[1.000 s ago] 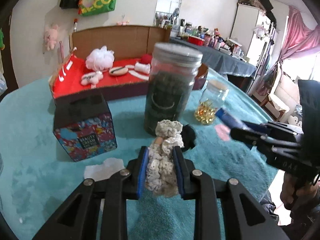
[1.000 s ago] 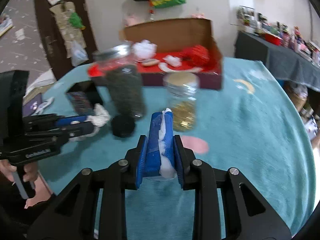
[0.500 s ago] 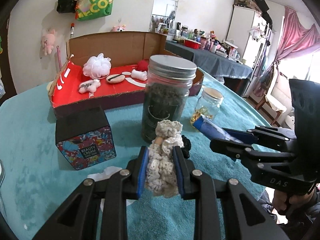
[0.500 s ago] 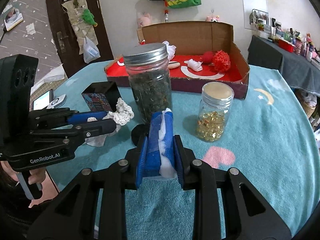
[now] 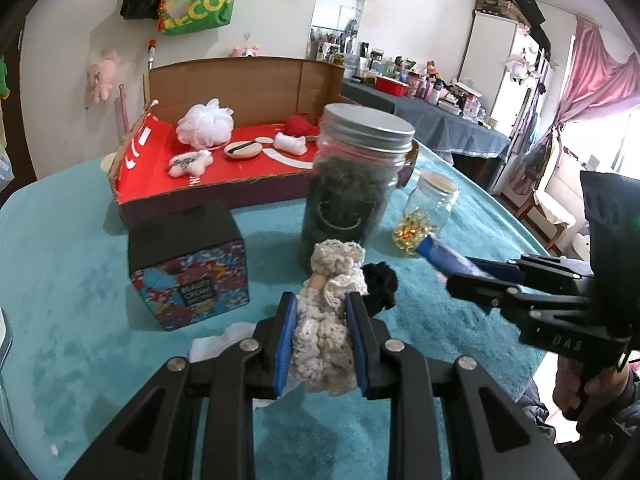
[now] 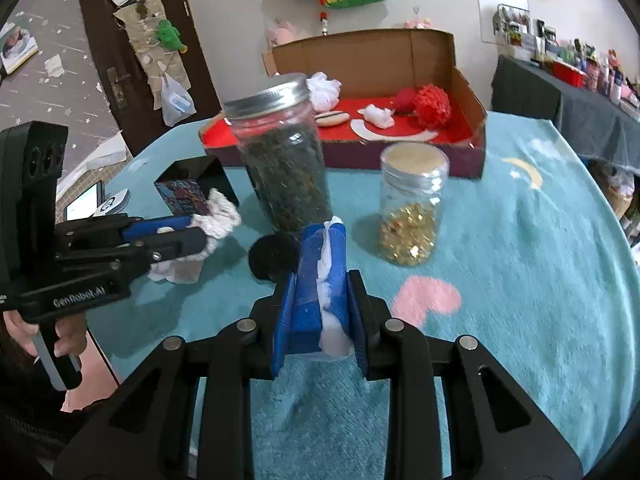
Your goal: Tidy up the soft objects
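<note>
My left gripper (image 5: 320, 336) is shut on a cream crochet scrunchie (image 5: 326, 320) and holds it above the teal tablecloth; it also shows in the right wrist view (image 6: 216, 218). My right gripper (image 6: 318, 316) is shut on a blue sponge with white fluff (image 6: 322, 280), seen from the side in the left wrist view (image 5: 444, 258). A black scrunchie (image 5: 380, 284) lies on the cloth in front of both grippers. The open cardboard box with a red floor (image 5: 160, 168) stands at the back and holds a white bath pouf (image 5: 206, 122), red crochet items (image 6: 430, 104) and small white soft items.
A tall jar of dark leaves with a metal lid (image 5: 356, 184) and a small jar of gold capsules (image 6: 412, 208) stand between the grippers and the box. A colourful black-topped cube box (image 5: 188, 268) sits at the left. A white tissue (image 5: 216, 340) lies under the left gripper.
Both grippers kept their hold. The left gripper moved a little forward toward the tall jar, and the right gripper shifted slightly left and closer to the jars.
</note>
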A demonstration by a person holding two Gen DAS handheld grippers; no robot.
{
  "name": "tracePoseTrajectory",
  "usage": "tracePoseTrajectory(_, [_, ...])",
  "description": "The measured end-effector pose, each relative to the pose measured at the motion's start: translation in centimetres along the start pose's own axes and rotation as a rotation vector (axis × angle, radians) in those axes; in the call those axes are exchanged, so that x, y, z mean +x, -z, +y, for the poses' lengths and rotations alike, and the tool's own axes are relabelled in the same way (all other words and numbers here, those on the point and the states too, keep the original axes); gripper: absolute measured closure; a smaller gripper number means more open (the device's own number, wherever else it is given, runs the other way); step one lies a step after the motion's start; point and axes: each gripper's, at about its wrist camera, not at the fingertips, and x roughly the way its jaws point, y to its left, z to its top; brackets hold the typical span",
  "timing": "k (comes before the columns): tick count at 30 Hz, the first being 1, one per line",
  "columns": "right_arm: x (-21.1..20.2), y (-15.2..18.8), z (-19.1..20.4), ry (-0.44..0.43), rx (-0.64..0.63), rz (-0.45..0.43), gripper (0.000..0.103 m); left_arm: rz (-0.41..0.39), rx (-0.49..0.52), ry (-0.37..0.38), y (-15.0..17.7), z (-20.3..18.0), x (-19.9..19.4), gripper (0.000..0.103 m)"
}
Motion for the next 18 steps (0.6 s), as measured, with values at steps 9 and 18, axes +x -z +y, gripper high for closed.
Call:
tracePoseTrajectory(9, [-1.0,0.6,-2.8,0.034,0.05,0.011,0.078,0.009,-0.046,0.003,1.0,3.2,-1.6,0.076])
tracePoseTrajectory(18, [-1.5,1.0,-6.0,0.058,0.116,0.024,0.078,0.029,-0.109,-0.041,2.3,6.8,-3.5,0.076])
